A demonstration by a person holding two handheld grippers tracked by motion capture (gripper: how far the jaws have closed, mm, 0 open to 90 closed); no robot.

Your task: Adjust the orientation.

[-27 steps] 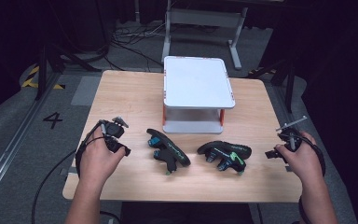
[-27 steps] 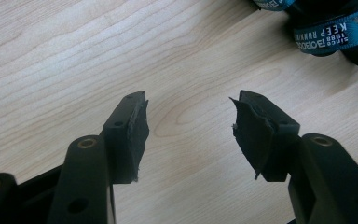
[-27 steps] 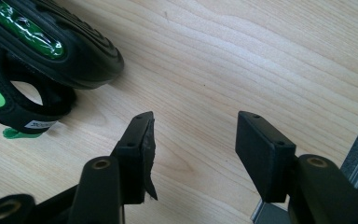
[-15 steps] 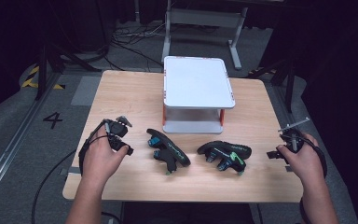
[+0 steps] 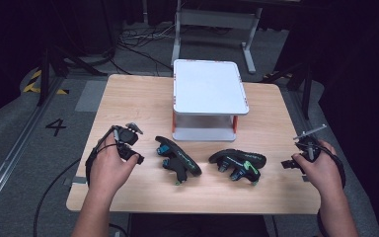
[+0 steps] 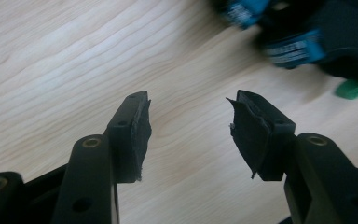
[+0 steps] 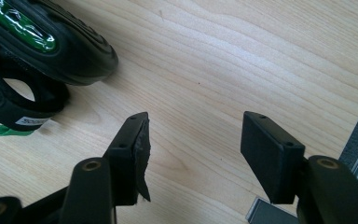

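Your left gripper (image 6: 189, 128) is released, nothing between its jaws, and the sandal (image 6: 307, 42) ahead and to its right is blurred and cut off by the frame edge. Your right gripper (image 7: 193, 149) is likewise released over bare table (image 7: 242, 56); the green sandal (image 7: 42, 42), ahead-left of it, is cut off too. From above, each sandal's long axis points roughly at the nearer gripper.
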